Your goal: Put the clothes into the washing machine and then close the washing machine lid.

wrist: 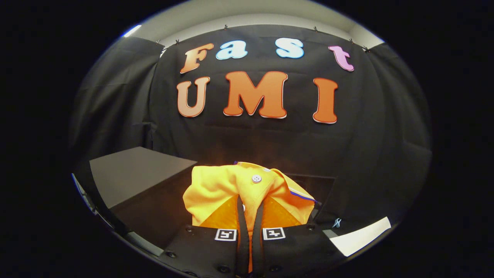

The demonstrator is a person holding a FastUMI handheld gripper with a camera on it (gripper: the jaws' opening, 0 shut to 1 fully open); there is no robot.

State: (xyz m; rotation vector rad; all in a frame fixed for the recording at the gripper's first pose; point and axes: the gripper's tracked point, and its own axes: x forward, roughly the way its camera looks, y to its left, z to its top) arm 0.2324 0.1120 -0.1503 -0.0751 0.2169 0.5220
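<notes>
A yellow garment (239,189) is bunched up in the grip of the gripper (250,210), held off the surfaces behind it and rising in a soft mound just ahead of and above the fingertips. Its upper folds are a bright lemon yellow, while the lower panels to either side of the fingers look more orange, with a fine woven or mesh-like texture. A small white button (256,178) sits near the top of the mound, and a thin blue trim (303,196) runs down the fold on the right side. The two dark fingers (241,227) stand close together, nearly parallel, with a narrow strip of the yellow cloth pinched between them, so the gripper is clenched on the garment with both fingers pressing on the fabric. Each finger base carries a small black-and-white square marker (225,234), one on either side of the cloth. Behind the garment, to the right, a dark rectangular recess (316,185) shows; it may be the opening of the washing machine, though the dim light and the cloth in front make that hard to confirm. To the left and a little beyond the garment lies a flat grey panel (135,173), tilted in the view, with a darker surface below it. Near the right finger base, a white sheet-like patch (361,235) lies on the dark surface, with a small pale blue loop (337,222) just beside it.
</notes>
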